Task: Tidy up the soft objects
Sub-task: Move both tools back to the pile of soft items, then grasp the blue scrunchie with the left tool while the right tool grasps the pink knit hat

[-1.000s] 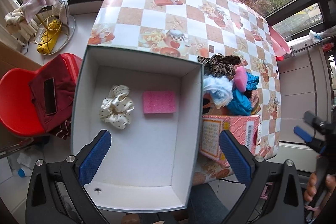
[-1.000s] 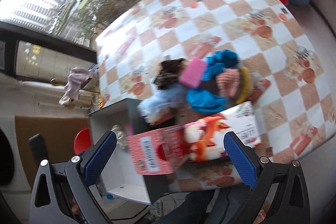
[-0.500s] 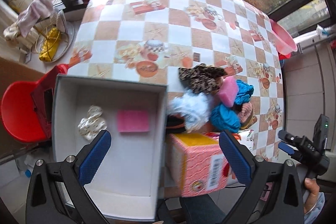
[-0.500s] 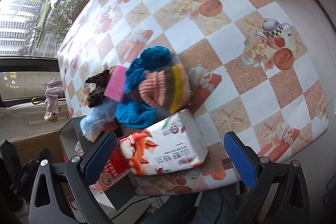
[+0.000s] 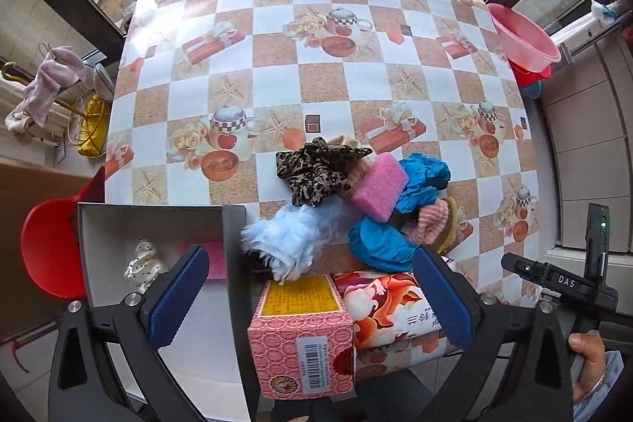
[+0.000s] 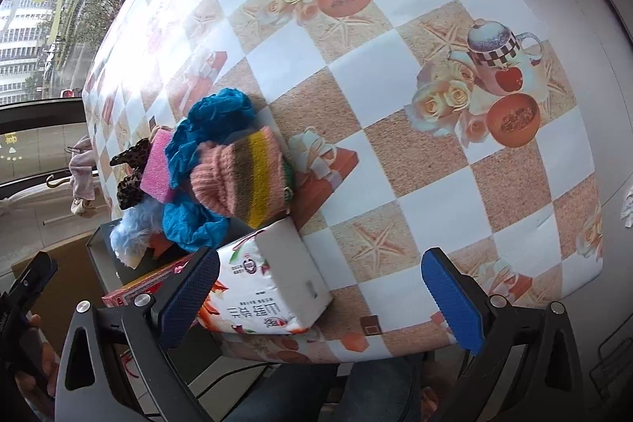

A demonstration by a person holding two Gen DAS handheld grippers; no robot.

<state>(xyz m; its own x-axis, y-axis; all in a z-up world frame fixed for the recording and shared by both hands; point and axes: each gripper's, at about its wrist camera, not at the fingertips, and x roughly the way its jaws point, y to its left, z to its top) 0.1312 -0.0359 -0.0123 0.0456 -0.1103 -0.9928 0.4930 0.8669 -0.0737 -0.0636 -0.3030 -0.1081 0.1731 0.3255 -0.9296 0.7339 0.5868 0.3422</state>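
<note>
Since a second ago my left tongs (image 5: 312, 303) have swung right, off the white box (image 5: 158, 220) and toward the pile: next pick, I judge. The box holds a cream dotted scrunchie (image 5: 144, 262) and a pink sponge (image 5: 215, 258). The soft pile (image 5: 356, 200) sits on the surface (image 5: 316, 78) behind the tissue packs (image 5: 344, 323). Right tongs (image 6: 320, 297) also apart, empty.

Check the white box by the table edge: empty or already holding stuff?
Not empty. The white box holds a cream dotted scrunchie and a pink sponge; its near part is hidden behind the left gripper.
</note>
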